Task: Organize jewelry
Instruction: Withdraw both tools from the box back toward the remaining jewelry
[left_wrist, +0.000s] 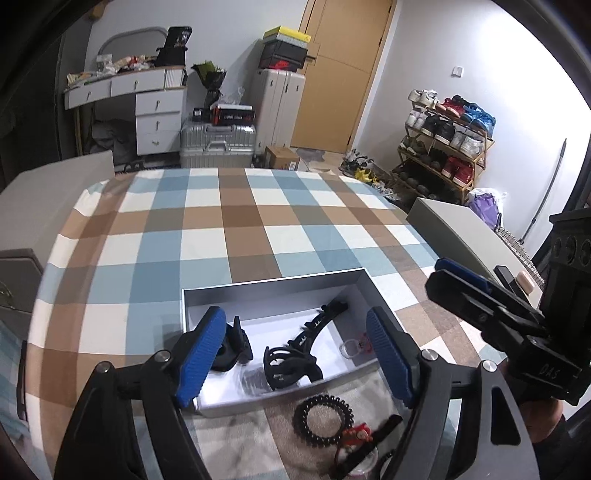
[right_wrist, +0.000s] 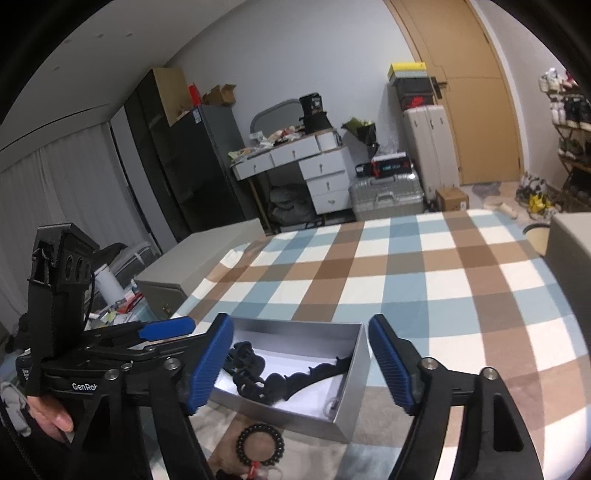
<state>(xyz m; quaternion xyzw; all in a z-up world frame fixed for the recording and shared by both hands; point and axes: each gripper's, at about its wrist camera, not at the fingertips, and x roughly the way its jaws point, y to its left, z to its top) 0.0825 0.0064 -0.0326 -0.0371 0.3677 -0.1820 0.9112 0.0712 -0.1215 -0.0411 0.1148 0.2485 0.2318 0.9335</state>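
My right claw (right_wrist: 301, 363) stands open above the silver box (right_wrist: 352, 373), which holds black hair clips (right_wrist: 258, 376). A black bead bracelet (right_wrist: 260, 445) lies on the desk (right_wrist: 461, 295) just beside the box.

black hair claws (left_wrist: 295, 354) inside open silver box (left_wrist: 273, 286), beaded bracelet (left_wrist: 323, 415) just outside

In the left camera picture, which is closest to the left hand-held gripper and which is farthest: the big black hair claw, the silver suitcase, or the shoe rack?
From the left hand-held gripper:
1. Big black hair claw, inside the box, between the fingers.
2. Silver suitcase, on the floor beyond the table's far edge.
3. Shoe rack, far right by the wall. It and the suitcase are nearly too close to call.
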